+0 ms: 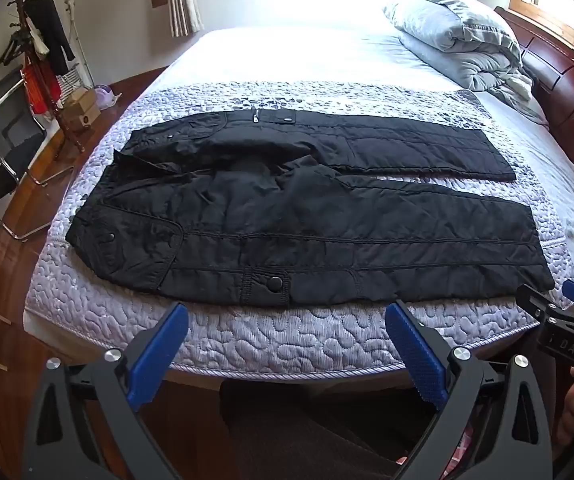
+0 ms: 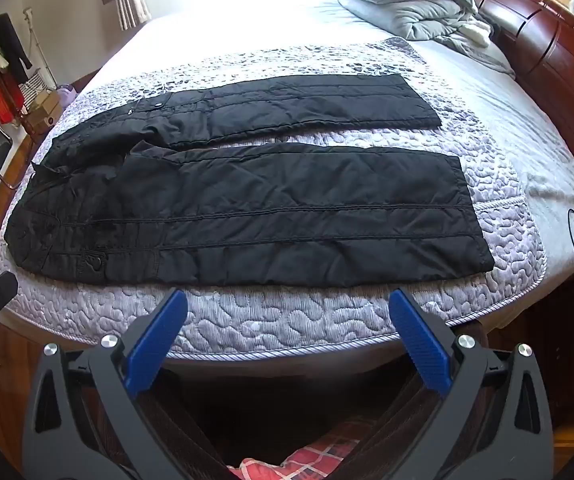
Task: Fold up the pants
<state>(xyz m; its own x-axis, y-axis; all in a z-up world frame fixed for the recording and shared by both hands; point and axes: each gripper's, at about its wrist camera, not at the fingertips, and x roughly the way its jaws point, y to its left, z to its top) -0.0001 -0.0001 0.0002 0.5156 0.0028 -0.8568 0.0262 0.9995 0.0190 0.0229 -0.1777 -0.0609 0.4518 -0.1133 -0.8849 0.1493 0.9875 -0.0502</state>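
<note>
Nearest of all are the blue-padded fingers of the left gripper, spread wide with nothing between them, held just off the near edge of the bed. Beside it to the right, the right gripper stands the same way, jaws parted and empty, its pads hanging over the quilted border. In the left wrist view the tip of the right gripper shows at the far right edge; in the right wrist view the left one peeks in at the left edge.

Just beyond both grippers, lying flat on a lilac quilted mat, are the black pants. They are spread lengthwise across the bed, waistband toward the left and the two leg ends toward the right. The nearer leg runs close along the bed's front edge, with a snap button on a small tab near its lower seam. The farther leg lies apart from it, a strip of mat showing between the two. The waist area is rumpled and partly turned over, with a zipper pull visible on the far side. Neither gripper touches the fabric.

Further back, a bundled grey duvet sits by the wooden headboard at the right. Off to the left stand a coat rack hung with clothes and a folding chair on the wooden floor, and windows glow brightly behind
</note>
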